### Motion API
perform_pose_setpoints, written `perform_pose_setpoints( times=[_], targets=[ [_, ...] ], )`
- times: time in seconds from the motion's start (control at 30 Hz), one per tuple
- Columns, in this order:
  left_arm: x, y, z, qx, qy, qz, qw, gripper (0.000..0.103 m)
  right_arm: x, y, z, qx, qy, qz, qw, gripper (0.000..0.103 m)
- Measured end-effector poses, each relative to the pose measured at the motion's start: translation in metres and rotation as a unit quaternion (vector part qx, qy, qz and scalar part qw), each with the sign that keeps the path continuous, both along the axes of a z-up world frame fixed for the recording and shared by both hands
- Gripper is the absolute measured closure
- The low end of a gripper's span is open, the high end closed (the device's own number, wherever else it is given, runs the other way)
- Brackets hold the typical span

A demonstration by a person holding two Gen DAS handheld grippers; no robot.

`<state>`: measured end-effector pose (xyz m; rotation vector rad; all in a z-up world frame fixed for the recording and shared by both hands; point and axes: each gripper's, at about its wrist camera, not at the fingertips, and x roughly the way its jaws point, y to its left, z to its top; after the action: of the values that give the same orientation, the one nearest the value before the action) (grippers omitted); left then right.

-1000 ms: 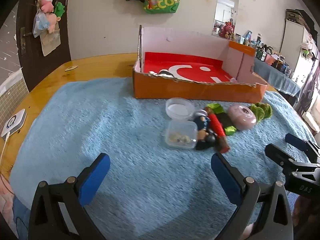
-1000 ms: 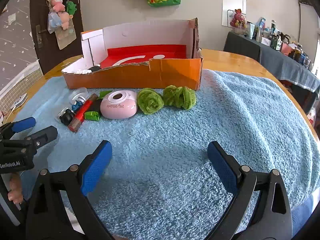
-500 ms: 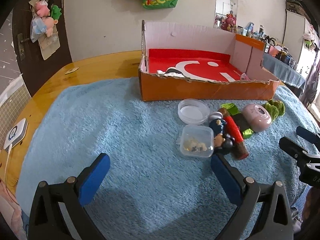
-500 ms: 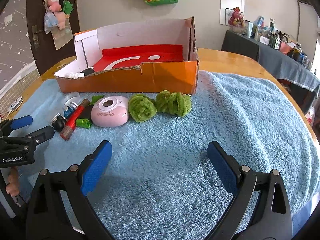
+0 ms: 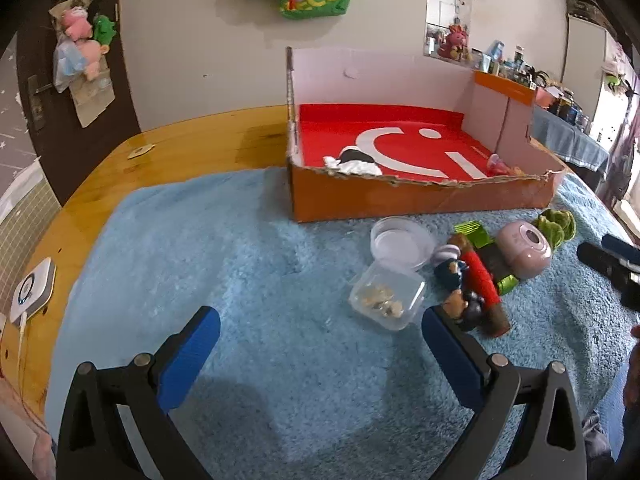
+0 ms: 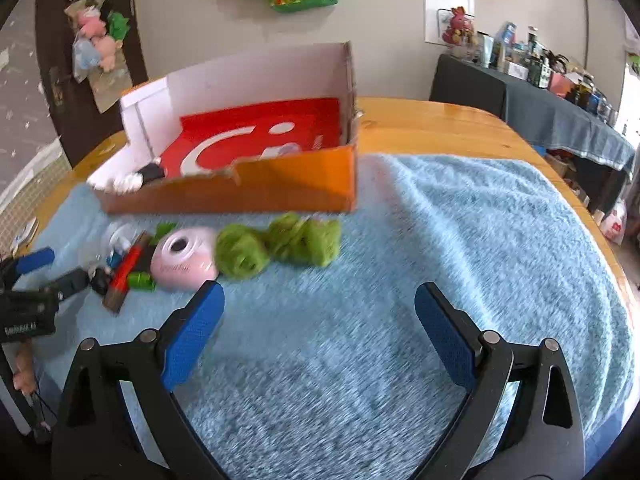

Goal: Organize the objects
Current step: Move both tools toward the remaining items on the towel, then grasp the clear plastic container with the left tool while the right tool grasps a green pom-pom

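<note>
An orange cardboard box [image 5: 420,200] with a red floor stands at the back of the blue towel [image 5: 240,280]; a black-and-white item [image 5: 356,162] lies inside it. In front of it sit a clear round lid [image 5: 402,242], a clear tub [image 5: 386,298] with small bits, a toy figure [image 5: 456,280], a red stick [image 5: 482,284], a pink round device [image 5: 524,250] and green woolly balls [image 6: 280,246]. My left gripper [image 5: 320,344] hovers open just short of the tub. My right gripper [image 6: 316,320] hovers open just short of the pink device [image 6: 186,258] and the green balls.
The towel covers a wooden table [image 5: 192,148] with bare wood at left and back. A white charger puck [image 5: 32,294] lies at the left edge. A dark-clothed side table [image 6: 560,120] with bottles stands at right. Open towel stretches to the right [image 6: 480,240].
Both grippers have moved forward toward the row of objects, which now looks larger and nearer. The right wrist view is motion-blurred. Both stay open, holding nothing.
</note>
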<state>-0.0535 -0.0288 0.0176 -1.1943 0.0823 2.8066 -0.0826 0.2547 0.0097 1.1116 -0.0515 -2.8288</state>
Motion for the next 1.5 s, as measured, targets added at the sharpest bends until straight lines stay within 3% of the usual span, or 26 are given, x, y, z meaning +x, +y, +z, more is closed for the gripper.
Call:
perform_pose_setpoints(
  times=[0.27, 0.53, 0.63, 1.0, 1.17, 1.27, 1.5],
  targets=[
    [-0.014, 0.002, -0.004, 0.014, -0.026, -0.021, 0.9993, 0.011, -0.024, 0.011, 0.007, 0.023, -0.012, -0.001, 1.0, 0.006],
    [-0.02, 0.004, -0.002, 0.017, -0.032, -0.04, 0.9986, 0.026, -0.048, 0.01, -0.003, 0.058, -0.054, 0.072, 0.994, 0.008],
    [-0.022, 0.006, -0.001, 0.021, -0.032, -0.041, 0.9984, 0.03, -0.051, 0.005, -0.005, 0.063, -0.056, 0.095, 0.992, 0.018],
    [-0.018, 0.005, 0.0, 0.03, -0.034, -0.044, 0.998, 0.041, -0.059, -0.001, -0.007, 0.035, -0.065, 0.132, 0.989, 0.04],
    [-0.014, 0.005, 0.002, 0.039, -0.034, -0.05, 0.9974, 0.056, -0.057, -0.007, -0.007, 0.028, -0.067, 0.152, 0.986, 0.065],
    [-0.012, 0.006, 0.003, 0.038, -0.034, -0.053, 0.9973, 0.061, -0.055, -0.009, -0.007, 0.031, -0.061, 0.153, 0.986, 0.067],
    [-0.009, 0.004, 0.006, 0.048, -0.03, -0.054, 0.9969, 0.062, -0.045, -0.008, -0.001, 0.029, -0.046, 0.144, 0.988, 0.068]
  ],
)
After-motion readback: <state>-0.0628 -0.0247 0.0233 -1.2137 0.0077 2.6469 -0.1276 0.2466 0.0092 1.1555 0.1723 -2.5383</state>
